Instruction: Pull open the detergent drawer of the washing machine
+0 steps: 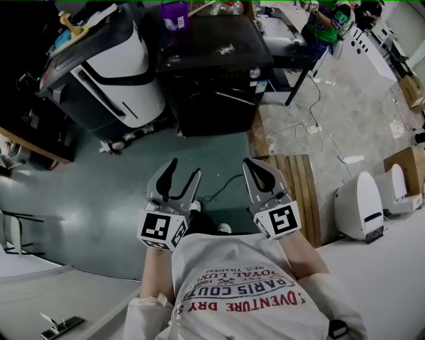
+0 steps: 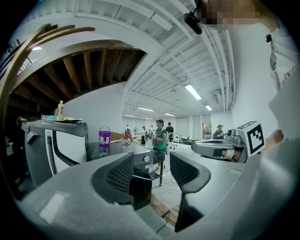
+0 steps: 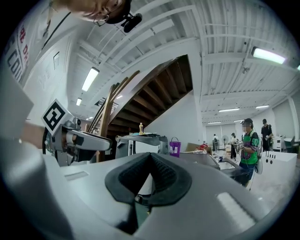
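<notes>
Shirt point(image 1: 246, 299) fills the bottom of the head view, with both tools held out level just past it. Left tool point(image 1: 184, 169) has its jaws spread wide with nothing between them. Right tool point(image 1: 259, 171) has its pads pressed together, also on nothing.

Washer point(image 1: 216, 73) is the black box well ahead across the floor point(image 1: 99, 186), with a knob point(image 1: 254, 73) on its top front strip. Honestly can't pick out the drawer itself from here. I'd guess it's on that same strip, at the end away from the knob.

Should be a light plastic tray on slides, a bit sticky at first, then stopping at a catch. I'd hook the open left tool under the front lip and pull straight out, no twisting. The machine is heavy enough not to budge.

Clutter: a purple bucket point(image 1: 175, 14) sits on top, clear of the front. White appliance point(image 1: 113, 73) leans close on the left. Pallet point(image 1: 299, 192) and loose cables point(image 1: 299, 133) are on the right, so watch your footing.
</notes>
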Motion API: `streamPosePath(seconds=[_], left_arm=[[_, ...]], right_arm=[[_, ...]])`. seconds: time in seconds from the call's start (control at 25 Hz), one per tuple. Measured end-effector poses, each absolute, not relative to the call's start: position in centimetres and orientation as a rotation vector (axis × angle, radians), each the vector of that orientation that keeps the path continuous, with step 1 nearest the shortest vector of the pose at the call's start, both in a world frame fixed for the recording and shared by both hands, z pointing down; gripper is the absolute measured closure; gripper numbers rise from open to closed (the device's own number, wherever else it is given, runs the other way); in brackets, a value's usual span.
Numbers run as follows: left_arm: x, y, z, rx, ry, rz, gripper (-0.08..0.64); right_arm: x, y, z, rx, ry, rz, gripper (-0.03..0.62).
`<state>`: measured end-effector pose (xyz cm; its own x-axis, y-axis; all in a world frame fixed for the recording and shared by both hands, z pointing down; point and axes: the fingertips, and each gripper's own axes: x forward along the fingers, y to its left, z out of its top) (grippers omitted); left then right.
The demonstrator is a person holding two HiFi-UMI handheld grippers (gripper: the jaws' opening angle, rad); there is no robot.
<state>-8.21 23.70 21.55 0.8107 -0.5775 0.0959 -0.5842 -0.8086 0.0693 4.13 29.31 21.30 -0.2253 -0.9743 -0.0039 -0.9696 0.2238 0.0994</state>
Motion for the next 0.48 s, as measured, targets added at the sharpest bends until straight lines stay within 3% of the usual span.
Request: streamPosePath(seconds=[0.48], left_arm=[[-7.0,15.6,23.6,2.86,-0.884,0.14,0.321]], right_arm=[[5.5,21.0,23.1,1.906,-2.387,-0.087,0.591]])
